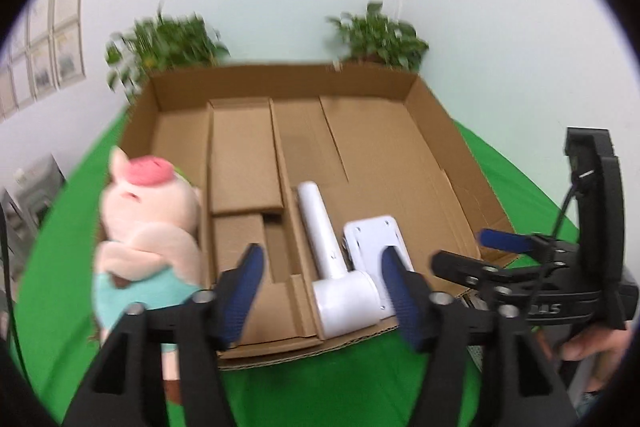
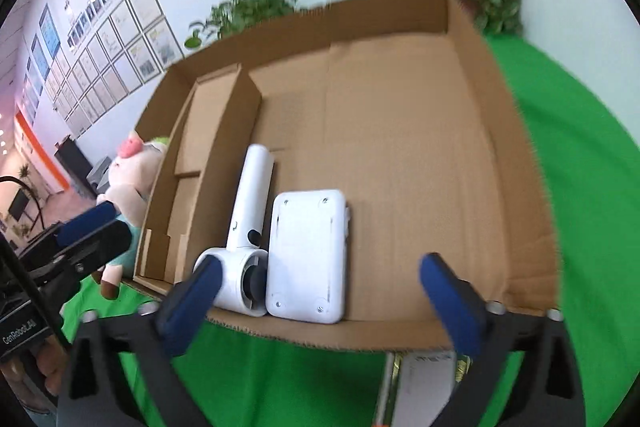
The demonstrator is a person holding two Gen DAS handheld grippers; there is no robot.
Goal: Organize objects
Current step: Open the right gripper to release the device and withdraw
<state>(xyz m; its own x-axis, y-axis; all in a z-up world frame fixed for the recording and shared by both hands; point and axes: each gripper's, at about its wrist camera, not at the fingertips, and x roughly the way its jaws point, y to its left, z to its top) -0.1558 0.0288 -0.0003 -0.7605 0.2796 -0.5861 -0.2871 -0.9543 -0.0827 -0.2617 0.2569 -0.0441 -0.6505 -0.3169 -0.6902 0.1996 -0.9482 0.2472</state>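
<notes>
An open cardboard box (image 1: 436, 155) (image 2: 496, 131) lies on a green cloth. Inside, near its front edge, lie a white hair dryer (image 1: 332, 259) (image 2: 248, 211) and a flat white device (image 1: 376, 239) (image 2: 308, 255), side by side. A pink pig plush (image 1: 148, 227) (image 2: 128, 175) in teal clothes sits outside the box against its left wall. My left gripper (image 1: 320, 287) is open and empty, hovering over the box's front edge above the dryer. My right gripper (image 2: 320, 291) is open and empty, just in front of the box; it also shows in the left wrist view (image 1: 500, 251).
Cardboard inserts (image 1: 244, 155) fill the box's left part. Two potted plants (image 1: 168, 43) (image 1: 380, 39) stand behind the box against the wall. A white paper-like item with metal parts (image 2: 420, 383) lies on the green cloth (image 2: 580, 187) before the box.
</notes>
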